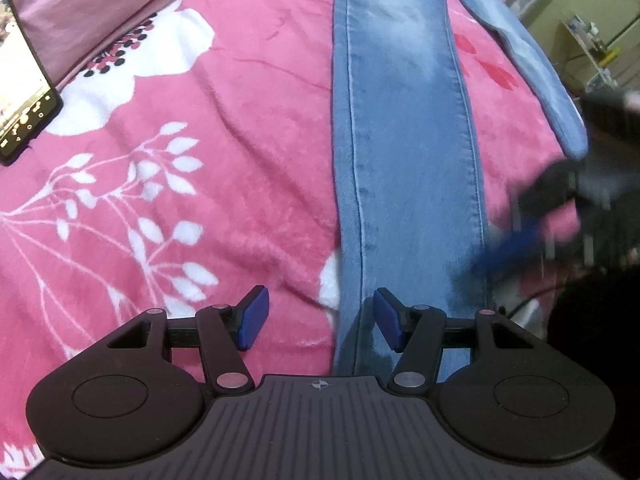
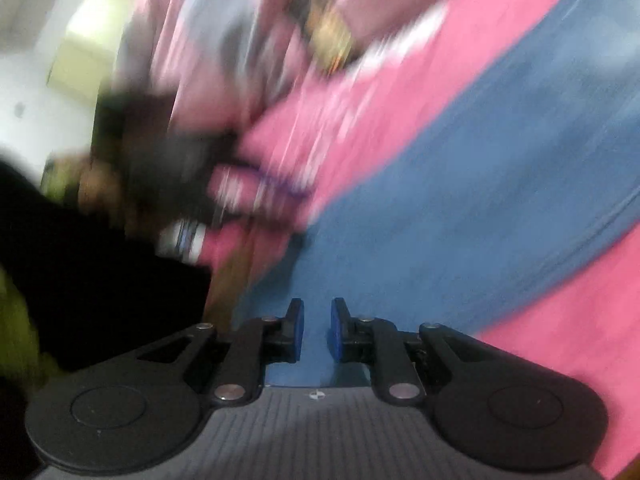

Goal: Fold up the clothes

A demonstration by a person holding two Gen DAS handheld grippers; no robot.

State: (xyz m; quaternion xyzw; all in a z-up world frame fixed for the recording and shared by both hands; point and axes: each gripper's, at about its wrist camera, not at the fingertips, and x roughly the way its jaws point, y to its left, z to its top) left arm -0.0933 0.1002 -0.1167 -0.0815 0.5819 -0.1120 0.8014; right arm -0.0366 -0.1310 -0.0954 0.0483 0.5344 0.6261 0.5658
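Fingers of the left gripper (image 1: 316, 318) stand wide apart, empty, above the hem edge of the jeans (image 1: 404, 128), which lie spread lengthwise on a pink blanket (image 1: 208, 184). Right gripper (image 2: 317, 330) fingers sit narrowly apart over denim, nothing between them; its view is blurred. For a clean fold, probably pinch both hem corners squarely.

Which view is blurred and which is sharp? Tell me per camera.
Left wrist view: mostly sharp, the jeans, pink blanket and lit phone read clearly, with fisheye bending at the edges; only the right gripper at the right edge is motion-smeared. Right wrist view: heavy motion blur streaks everything beyond the gripper, which stays crisp.
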